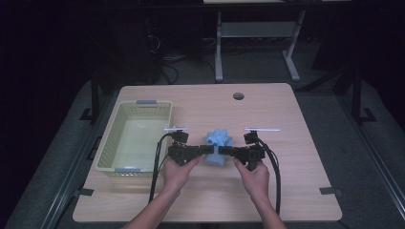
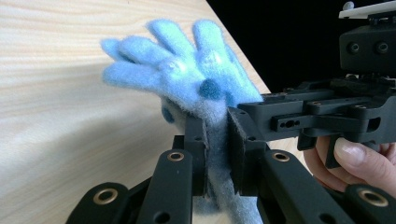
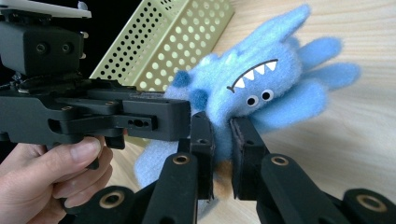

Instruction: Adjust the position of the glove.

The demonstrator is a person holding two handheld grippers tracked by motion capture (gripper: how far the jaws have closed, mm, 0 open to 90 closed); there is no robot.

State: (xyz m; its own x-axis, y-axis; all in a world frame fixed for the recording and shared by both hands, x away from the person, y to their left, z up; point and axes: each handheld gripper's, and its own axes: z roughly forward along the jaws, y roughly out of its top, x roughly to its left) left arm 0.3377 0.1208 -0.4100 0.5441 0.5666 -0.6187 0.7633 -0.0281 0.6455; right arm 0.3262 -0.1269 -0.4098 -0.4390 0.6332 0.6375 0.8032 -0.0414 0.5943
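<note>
Plush toy: a fluffy blue plush toy (image 1: pixel 218 145) with a stitched toothy mouth, two small eyes and finger-like lobes; it lies near the middle of the table, a little toward the near edge, held between the two grippers.
Left gripper: the left gripper (image 2: pixel 215 154) reaches in from the toy's left in the high view (image 1: pixel 210 149); its jaws are nearly closed, pinching a fold of the blue fabric between the pads.
Right gripper: the right gripper (image 3: pixel 222 156) reaches in from the toy's right in the high view (image 1: pixel 225 151); its jaws stand narrowly apart, clamped on the plush just below the face.
Relation of grippers: the two jaw pairs meet tip to tip at the toy, gripping it from opposite sides.
Left hand: the left hand (image 1: pixel 179 172) wraps the left gripper's handle, forearm entering from the near edge.
Right hand: the right hand (image 1: pixel 254 178) wraps the right gripper's handle in the same way.
Basket: a pale yellow-green perforated basket (image 1: pixel 111 143) stands along the table's left edge, just beside the left gripper, apart from the toy.
Table: a light wooden table (image 1: pixel 296 186) with a round cable hole (image 1: pixel 238 96) near its far edge.
</note>
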